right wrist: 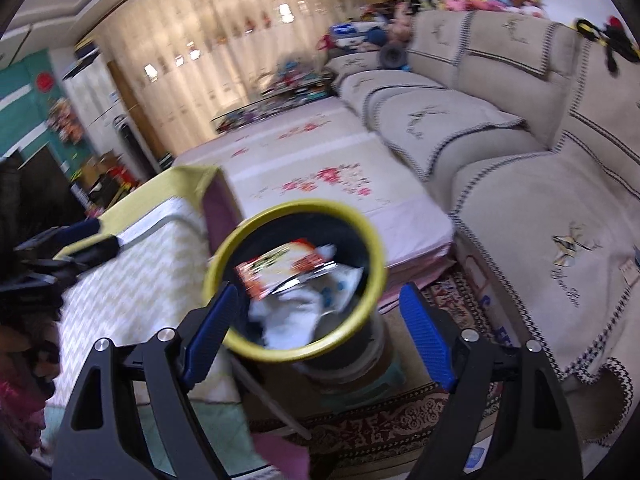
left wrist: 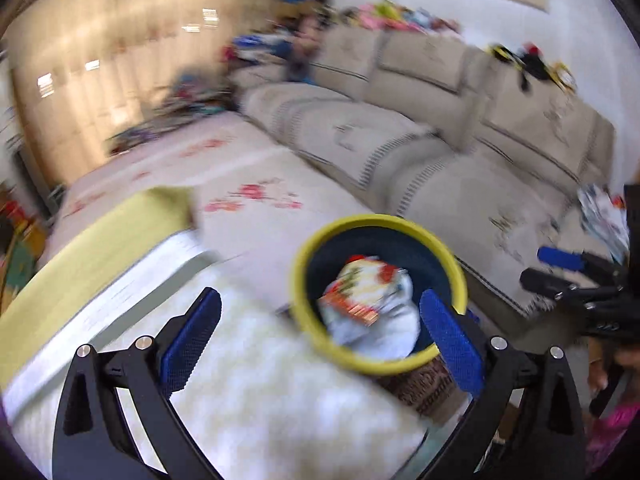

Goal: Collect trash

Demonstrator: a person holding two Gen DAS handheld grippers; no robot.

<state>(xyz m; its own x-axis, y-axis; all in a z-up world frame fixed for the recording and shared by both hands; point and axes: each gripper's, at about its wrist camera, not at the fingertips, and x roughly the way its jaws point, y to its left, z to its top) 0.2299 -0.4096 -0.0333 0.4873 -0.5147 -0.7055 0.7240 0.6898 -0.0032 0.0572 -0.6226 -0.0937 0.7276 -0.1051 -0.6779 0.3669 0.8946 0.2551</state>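
A dark trash bin with a yellow rim (left wrist: 304,264) stands beside the table; it also shows in the right wrist view (right wrist: 376,240). Inside lie a red-and-white wrapper (left wrist: 360,284) (right wrist: 280,264) and white crumpled paper (left wrist: 372,328) (right wrist: 292,320). My left gripper (left wrist: 320,340) is open and empty, just above the bin's near rim. My right gripper (right wrist: 320,332) is open and empty, also over the bin. The right gripper shows at the right edge of the left view (left wrist: 568,276). The left gripper shows at the left edge of the right view (right wrist: 76,248).
A table with a white patterned cloth (left wrist: 248,392) and a yellow-green mat (left wrist: 100,248) is at the left. A floral-covered low table (right wrist: 320,168) and a beige sofa (right wrist: 520,160) lie beyond. A patterned rug (right wrist: 380,420) is under the bin. Papers (left wrist: 604,216) lie on the sofa.
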